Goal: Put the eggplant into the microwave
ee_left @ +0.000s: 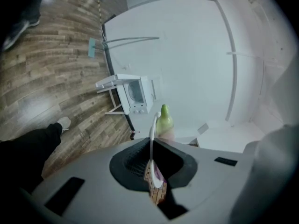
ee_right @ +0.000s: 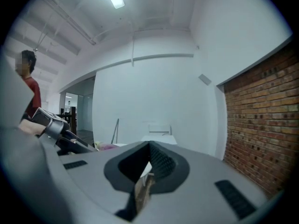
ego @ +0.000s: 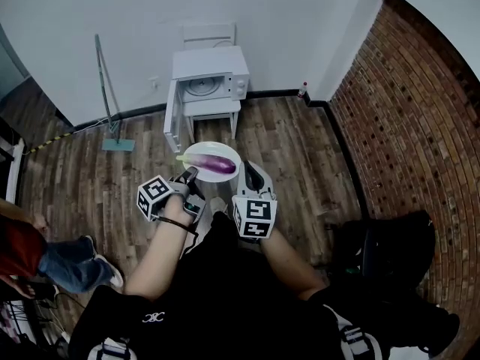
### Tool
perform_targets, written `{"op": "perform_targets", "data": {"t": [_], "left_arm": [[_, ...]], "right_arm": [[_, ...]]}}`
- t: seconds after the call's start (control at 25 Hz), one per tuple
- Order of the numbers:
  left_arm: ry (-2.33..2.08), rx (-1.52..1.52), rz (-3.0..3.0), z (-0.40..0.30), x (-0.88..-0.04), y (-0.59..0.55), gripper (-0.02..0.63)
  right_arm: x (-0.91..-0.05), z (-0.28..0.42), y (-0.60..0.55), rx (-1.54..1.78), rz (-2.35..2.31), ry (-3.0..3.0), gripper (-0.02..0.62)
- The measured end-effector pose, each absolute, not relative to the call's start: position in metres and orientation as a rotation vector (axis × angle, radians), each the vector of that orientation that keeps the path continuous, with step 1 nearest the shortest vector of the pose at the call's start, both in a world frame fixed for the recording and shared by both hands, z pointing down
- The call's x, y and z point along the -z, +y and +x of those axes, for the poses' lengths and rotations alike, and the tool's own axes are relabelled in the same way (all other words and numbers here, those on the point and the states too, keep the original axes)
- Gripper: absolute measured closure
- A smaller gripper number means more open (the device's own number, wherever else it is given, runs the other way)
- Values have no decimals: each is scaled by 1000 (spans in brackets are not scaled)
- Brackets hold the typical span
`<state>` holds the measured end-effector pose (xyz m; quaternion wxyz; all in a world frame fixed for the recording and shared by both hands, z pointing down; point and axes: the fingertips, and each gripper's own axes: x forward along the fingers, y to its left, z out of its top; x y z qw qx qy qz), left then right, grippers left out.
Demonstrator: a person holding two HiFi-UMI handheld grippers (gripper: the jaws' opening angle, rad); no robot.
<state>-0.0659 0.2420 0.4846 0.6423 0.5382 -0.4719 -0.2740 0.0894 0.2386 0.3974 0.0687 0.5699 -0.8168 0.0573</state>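
Purple eggplant lies on a white plate — left gripper pinches its rim — right gripper nearly closed, empty.

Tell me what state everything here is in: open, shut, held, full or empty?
Microwave: door swung open, nothing inside.
Eggplant: lying on the plate, not yet in the microwave.
Plate: held up by its rim.
Left gripper: shut on the plate's rim.
Right gripper: shut, holding nothing.
Mop: leaning against the wall.

One eggplant, one plate, one microwave
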Motion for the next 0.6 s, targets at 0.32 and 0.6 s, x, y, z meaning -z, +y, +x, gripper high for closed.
{"op": "perform_targets", "data": {"t": [0.32,0.6], "left_arm": [[-1052,610,1222,-65,-496,185,589],[-1051,602,1208,-74,-502,124,589]], "right_arm": [[-402,81,188,-113,1693,-2447,588],[-403,65,129,-98,1657,-2453,588]]}}
